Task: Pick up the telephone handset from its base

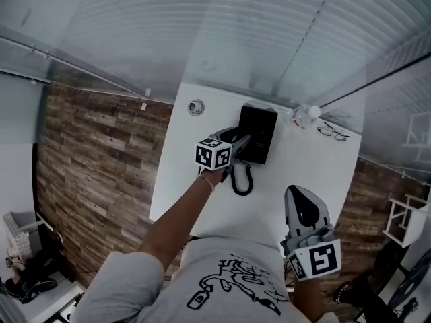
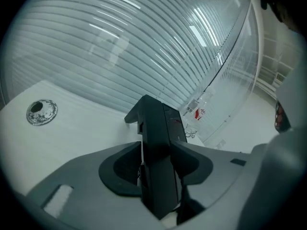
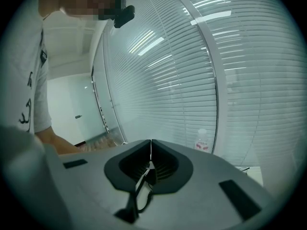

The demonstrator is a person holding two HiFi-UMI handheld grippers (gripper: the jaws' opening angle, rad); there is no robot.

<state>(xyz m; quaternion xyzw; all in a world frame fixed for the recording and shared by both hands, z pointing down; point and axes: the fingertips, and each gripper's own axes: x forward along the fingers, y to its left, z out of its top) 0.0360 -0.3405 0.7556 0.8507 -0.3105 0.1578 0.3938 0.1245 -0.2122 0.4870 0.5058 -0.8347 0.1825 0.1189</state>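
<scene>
The black telephone base [image 1: 259,128] sits at the far middle of the white table [image 1: 316,170], and its coiled cord [image 1: 241,179] loops toward me. My left gripper [image 1: 241,140] reaches over the base's left side. In the left gripper view the black handset [image 2: 157,176] stands between the wide-spread jaws of the left gripper [image 2: 157,145], with a thin light gap beside the left pad. It still lies on the base [image 2: 173,123]. My right gripper [image 1: 296,192] hovers near the table's front right, shut and holding nothing; its tips meet in the right gripper view [image 3: 151,142].
A clear bottle [image 1: 306,115] and a pair of glasses [image 1: 333,132] lie at the table's far right. A round metal grommet [image 1: 196,107] sits at the far left. A glass wall with blinds runs behind the table, and wood floor lies to the left.
</scene>
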